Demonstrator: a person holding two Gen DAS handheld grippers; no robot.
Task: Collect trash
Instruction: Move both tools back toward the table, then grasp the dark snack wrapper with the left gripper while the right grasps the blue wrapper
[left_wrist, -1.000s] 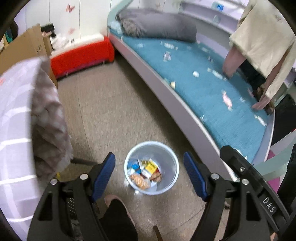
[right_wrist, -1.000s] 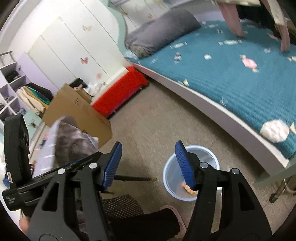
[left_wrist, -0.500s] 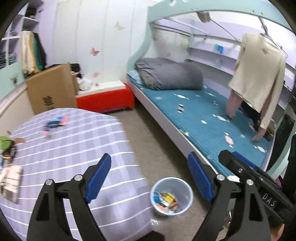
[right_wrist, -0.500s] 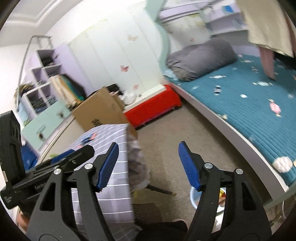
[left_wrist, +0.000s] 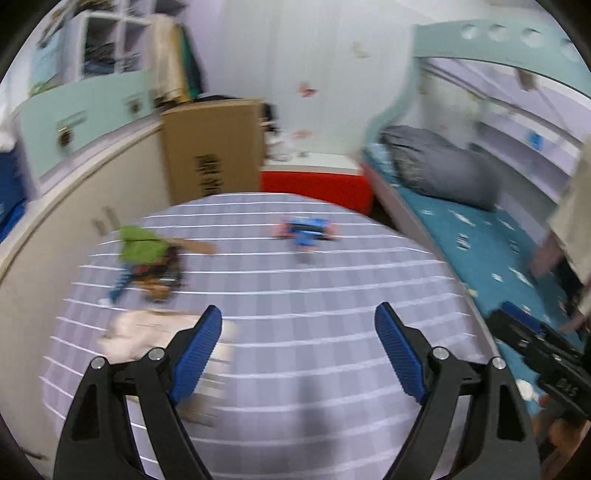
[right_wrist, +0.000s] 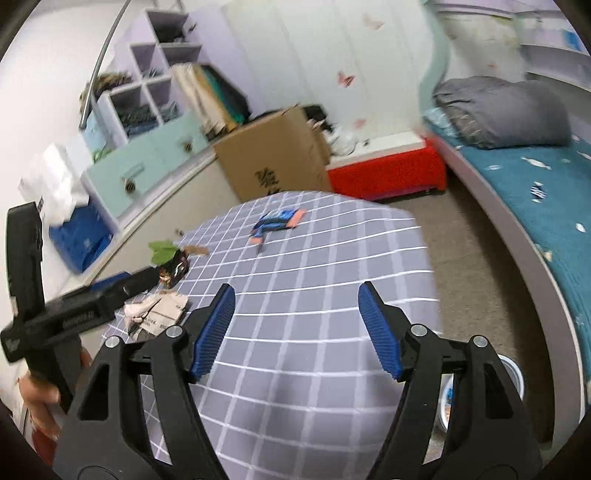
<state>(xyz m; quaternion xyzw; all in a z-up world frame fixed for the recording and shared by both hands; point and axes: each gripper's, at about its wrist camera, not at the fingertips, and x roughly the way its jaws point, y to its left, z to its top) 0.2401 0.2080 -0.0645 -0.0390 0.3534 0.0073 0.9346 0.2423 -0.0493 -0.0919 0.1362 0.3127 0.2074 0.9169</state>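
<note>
Both grippers' jaws gape empty — blue wrapper (right_wrist: 276, 222) lies well ahead on the checked tablecloth (right_wrist: 332, 295).

My counter (right_wrist: 325, 295) wore a grey-lilac cloth checked with thin white lines. On it lay a blue and salmon wrapper (right_wrist: 277, 221), a green scrap (right_wrist: 162, 251) beside a dark brown packet (right_wrist: 175, 271), and beige crumpled paper (right_wrist: 155, 314). Both my hand-held grippers were black with ribbed blue pads (left_wrist: 195, 354). The bed (right_wrist: 535, 192) was teal, speckled white; the box (right_wrist: 273, 162) brown; the bench (right_wrist: 388, 173) red.
</note>
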